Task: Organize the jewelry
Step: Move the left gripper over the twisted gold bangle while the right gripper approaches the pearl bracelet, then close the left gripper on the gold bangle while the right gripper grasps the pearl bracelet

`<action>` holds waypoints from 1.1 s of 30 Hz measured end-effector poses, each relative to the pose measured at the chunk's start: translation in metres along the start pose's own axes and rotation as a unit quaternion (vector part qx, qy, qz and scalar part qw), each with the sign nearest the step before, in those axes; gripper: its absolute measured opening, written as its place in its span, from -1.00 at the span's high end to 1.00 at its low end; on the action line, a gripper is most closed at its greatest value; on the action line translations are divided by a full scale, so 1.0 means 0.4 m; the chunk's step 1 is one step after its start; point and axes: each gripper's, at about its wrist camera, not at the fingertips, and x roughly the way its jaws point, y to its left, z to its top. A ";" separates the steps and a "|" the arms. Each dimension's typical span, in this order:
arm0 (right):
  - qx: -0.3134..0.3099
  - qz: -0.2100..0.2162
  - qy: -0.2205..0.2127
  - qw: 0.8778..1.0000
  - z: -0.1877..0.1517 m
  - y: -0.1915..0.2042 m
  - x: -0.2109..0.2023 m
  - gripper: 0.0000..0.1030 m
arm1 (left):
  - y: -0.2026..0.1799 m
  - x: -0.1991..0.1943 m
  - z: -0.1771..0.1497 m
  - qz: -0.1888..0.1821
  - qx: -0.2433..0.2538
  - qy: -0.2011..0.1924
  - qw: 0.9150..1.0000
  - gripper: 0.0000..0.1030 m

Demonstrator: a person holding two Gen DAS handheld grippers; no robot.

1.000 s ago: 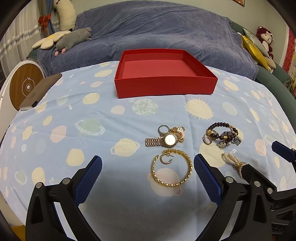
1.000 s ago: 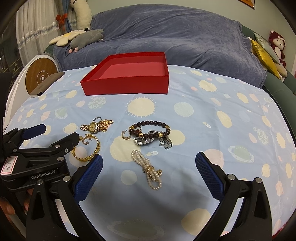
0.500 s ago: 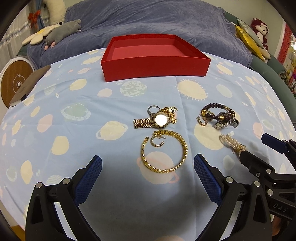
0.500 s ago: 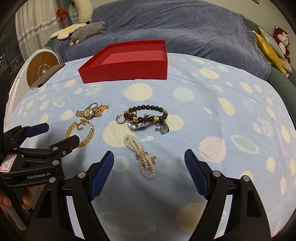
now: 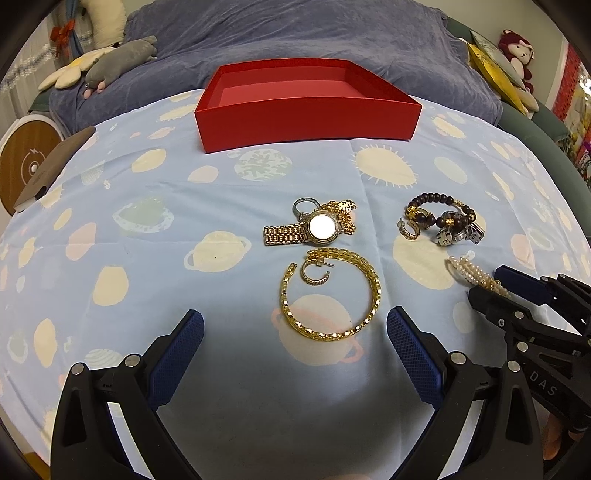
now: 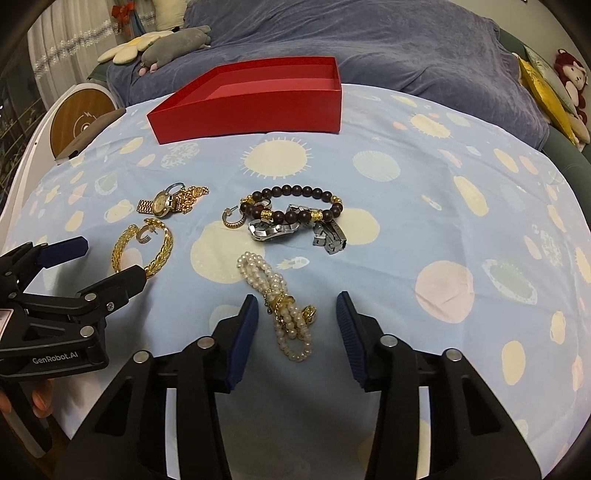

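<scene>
On the planet-print cloth the pearl bracelet (image 6: 291, 317) lies between the pads of my right gripper (image 6: 297, 306). Its jaws are closing, and a gap still shows on each side of the pearls. My left gripper (image 5: 295, 332) stands open just short of the gold chain bracelet (image 5: 373, 288), which rings a small hoop earring (image 5: 314, 274). Beyond them lie a gold watch (image 5: 319, 227) and a dark bead bracelet (image 5: 439, 214) on silver pieces. The red box (image 5: 306, 118) sits open at the far side with nothing visible in it.
A brown flat object (image 5: 55, 162) lies at the table's left edge, beside a round wooden disc (image 5: 27, 155). Behind the table is a blue-covered sofa (image 5: 295, 33) with plush toys. My two grippers sit close side by side; the right gripper (image 5: 495, 290) shows in the left wrist view.
My right gripper has come down closer to the pearl bracelet and its jaws have narrowed around it. The left gripper has tipped slightly down and stays open.
</scene>
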 end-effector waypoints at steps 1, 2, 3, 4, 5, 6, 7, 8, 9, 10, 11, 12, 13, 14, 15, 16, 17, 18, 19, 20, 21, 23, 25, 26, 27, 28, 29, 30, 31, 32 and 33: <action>0.001 0.003 0.001 1.000 0.000 0.000 -0.001 0.50 | -0.002 0.002 0.000 0.000 0.000 0.000 1.000 -0.88; 0.002 0.004 0.001 1.000 0.001 -0.002 -0.002 0.52 | -0.004 0.005 0.001 0.001 0.001 0.000 1.000 -0.88; 0.002 0.005 0.000 1.000 0.000 -0.002 -0.002 0.57 | -0.007 0.008 0.001 0.003 0.002 0.000 1.000 -0.88; 0.003 0.006 0.000 1.000 0.000 -0.003 -0.003 0.57 | -0.008 0.011 0.001 0.006 0.003 0.000 1.000 -0.88; 0.004 0.007 0.000 1.000 0.000 -0.004 -0.003 0.57 | -0.010 0.015 0.002 0.008 0.004 0.001 1.000 -0.88; 0.005 0.008 0.000 1.000 0.001 -0.005 -0.003 0.58 | -0.012 0.020 0.003 0.010 0.005 0.001 1.000 -0.87; 0.006 0.009 0.000 1.000 0.000 -0.006 -0.005 0.58 | -0.016 0.026 0.002 0.010 0.006 0.003 1.000 -0.79; 0.006 0.010 -0.001 1.000 0.001 -0.005 -0.005 0.59 | -0.019 0.025 0.002 0.014 0.009 -0.002 1.000 -0.78; 0.006 0.011 -0.001 1.000 0.001 -0.006 -0.006 0.59 | -0.022 0.025 0.003 0.012 0.012 -0.004 1.000 -0.69; 0.007 0.012 -0.001 1.000 0.001 -0.007 -0.007 0.59 | -0.024 0.023 0.004 0.010 0.013 -0.006 1.000 -0.57; 0.008 0.014 -0.002 1.000 0.001 -0.007 -0.009 0.60 | -0.027 0.020 0.005 0.008 0.015 -0.008 1.000 -0.51; 0.008 0.016 -0.003 1.000 0.001 -0.007 -0.011 0.60 | -0.028 0.017 0.006 0.005 0.016 -0.008 1.000 -0.40; 0.008 0.017 -0.004 1.000 0.002 -0.007 -0.013 0.60 | -0.029 0.015 0.006 0.002 0.016 -0.010 1.000 -0.29; 0.008 0.019 -0.005 1.000 0.002 -0.007 -0.015 0.60 | -0.030 0.012 0.005 -0.001 0.018 -0.010 1.000 -0.24; 0.008 0.021 -0.006 1.000 0.002 -0.006 -0.017 0.60 | -0.030 0.010 0.005 -0.004 0.019 -0.011 1.000 -0.12; 0.008 0.021 -0.007 1.000 0.003 -0.005 -0.018 0.60 | -0.029 0.007 0.004 -0.008 0.020 -0.011 1.000 -0.06; 0.008 0.023 -0.007 1.000 0.003 -0.005 -0.019 0.60 | -0.029 0.005 0.003 -0.013 0.018 -0.010 1.000 -0.06; 0.008 0.024 -0.007 1.000 0.003 -0.003 -0.020 0.60 | -0.029 0.004 0.003 -0.017 0.017 -0.009 1.000 -0.05; 0.008 0.024 -0.007 1.000 0.003 -0.002 -0.022 0.60 | -0.029 0.001 0.002 -0.020 0.017 -0.009 1.000 -0.05; 0.007 0.024 -0.008 1.000 0.004 0.000 -0.023 0.60 | -0.030 0.000 0.001 -0.024 0.018 -0.008 1.000 -0.05; 0.006 0.025 -0.009 1.000 0.005 0.001 -0.024 0.60 | -0.032 -0.003 0.000 -0.028 0.019 -0.007 0.999 -0.05; 0.008 0.028 -0.010 1.000 0.009 0.003 -0.027 0.60 | -0.032 -0.009 -0.001 -0.036 0.018 -0.008 0.999 -0.05; 0.011 0.032 -0.013 0.999 0.014 0.003 -0.034 0.61 | -0.031 -0.020 0.000 -0.042 0.015 -0.012 0.999 -0.04; 0.011 0.033 -0.016 0.999 0.017 0.006 -0.039 0.61 | -0.029 -0.026 0.002 -0.045 0.014 -0.015 0.999 -0.04; 0.011 0.034 -0.020 0.999 0.020 0.008 -0.044 0.61 | -0.028 -0.033 0.003 -0.047 0.013 -0.019 0.999 -0.04; 0.012 0.036 -0.023 0.999 0.023 0.008 -0.049 0.61 | -0.026 -0.040 0.005 -0.048 0.012 -0.023 0.999 -0.04; 0.012 0.038 -0.026 0.999 0.027 0.009 -0.054 0.61 | -0.023 -0.047 0.006 -0.051 0.010 -0.026 0.998 -0.04; 0.013 0.039 -0.029 0.999 0.031 0.009 -0.059 0.61 | -0.020 -0.054 0.008 -0.053 0.008 -0.029 0.998 -0.04; 0.014 0.040 -0.032 0.999 0.035 0.011 -0.063 0.61 | -0.018 -0.060 0.010 -0.053 0.007 -0.032 0.998 -0.04; 0.014 0.041 -0.035 0.998 0.039 0.012 -0.066 0.62 | -0.017 -0.065 0.012 -0.053 0.006 -0.035 0.998 -0.04; 0.013 0.042 -0.038 0.998 0.043 0.015 -0.070 0.62 | -0.013 -0.071 0.015 -0.054 0.005 -0.037 0.998 -0.04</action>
